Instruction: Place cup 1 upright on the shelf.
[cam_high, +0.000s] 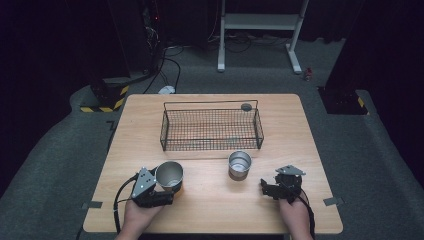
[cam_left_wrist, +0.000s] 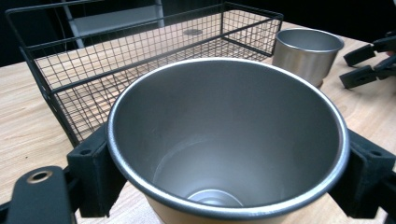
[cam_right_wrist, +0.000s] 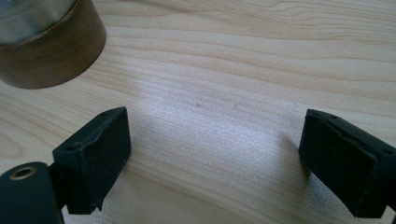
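left gripper (cam_high: 161, 192) jaws grip cup (cam_left_wrist: 224, 140), base cut off | right gripper (cam_high: 270, 189) jaws wide, seemingly empty

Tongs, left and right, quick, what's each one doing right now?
Left tongs: closed on the metal cup.
Right tongs: open, holding nothing, over bare table.

Left gripper (cam_high: 167, 192) is clamping the steel cup (cam_high: 169, 175); right gripper (cam_right_wrist: 215, 158) is resting low, jaws spread wide.

Wire basket (cam_high: 210, 131) on wooden table (cam_high: 210, 210), white frame (cam_high: 260, 22) behind
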